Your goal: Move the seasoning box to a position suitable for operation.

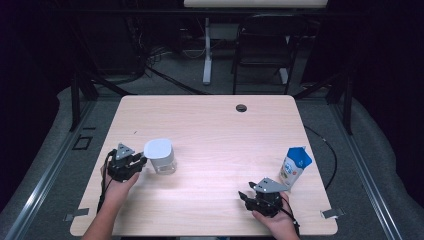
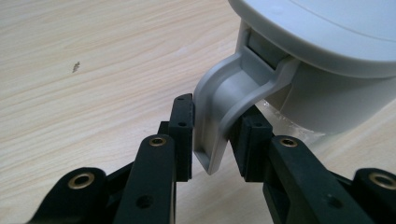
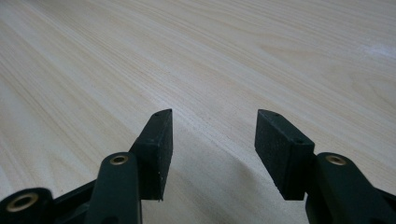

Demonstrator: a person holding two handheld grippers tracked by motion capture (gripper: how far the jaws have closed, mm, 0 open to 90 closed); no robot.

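From the high view, I'm holding the left gripper [image 1: 141,161] at the white pitcher [image 1: 161,155], left of table centre. In the left gripper view, I'm clamping its handle [image 2: 223,106]; lifting steadily looks next. In the right gripper view, the right gripper [image 3: 212,140] is standing apart, idle.

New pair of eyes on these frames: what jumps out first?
The left claw clamped on the grey handle of the white lidded pitcher, on the table's left side. Next, the blue-and-white carton standing near the right edge, just beyond the right claw, which is open over bare wood.
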